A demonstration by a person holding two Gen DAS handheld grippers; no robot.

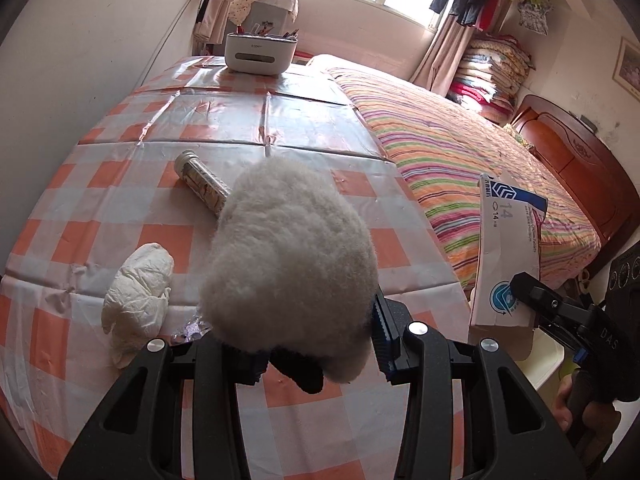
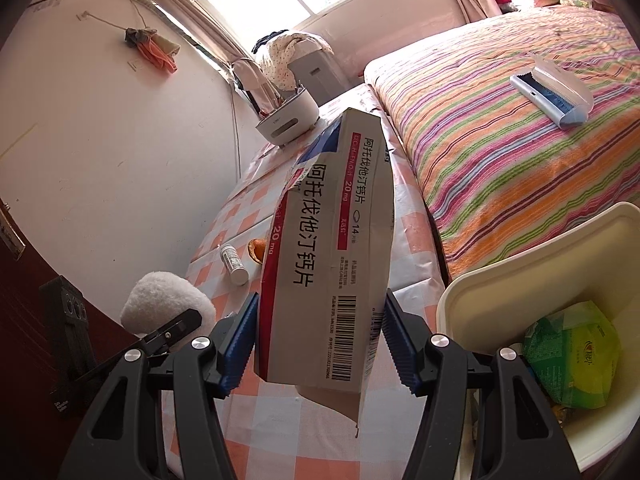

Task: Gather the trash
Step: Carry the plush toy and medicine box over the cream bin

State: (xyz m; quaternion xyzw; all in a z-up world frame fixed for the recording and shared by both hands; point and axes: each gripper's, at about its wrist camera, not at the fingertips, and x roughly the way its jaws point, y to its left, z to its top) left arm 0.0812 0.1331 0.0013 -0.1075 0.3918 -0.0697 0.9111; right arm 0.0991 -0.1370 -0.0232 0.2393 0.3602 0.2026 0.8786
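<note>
Left wrist view: our left gripper [image 1: 316,344] is clamped on a fluffy white wool-like ball [image 1: 288,264], held above the orange-and-white checked plastic tablecloth [image 1: 120,200]. On the cloth below lie a crumpled white paper tissue [image 1: 136,296], a clear cylindrical tablet tube with a silver cap [image 1: 200,184] and a bit of foil wrapper [image 1: 192,328] just beside the fingers. At right we see the right gripper [image 1: 536,300] carrying its box.

Right wrist view: our right gripper [image 2: 320,340] is closed on a flat white cardboard medicine box with red stripe and black print [image 2: 332,240], lifted off the table, bottom flap hanging open. The cream plastic waste bin [image 2: 500,280] sits close at lower right, green packaging already inside. A piece of orange peel [image 2: 256,252] waits on the cloth.

Step in hand, we judge: carrying both pieces to the bin. Next we swing the box right, over the bin's rim, then part the fingers; the fluffy ball follows.
</note>
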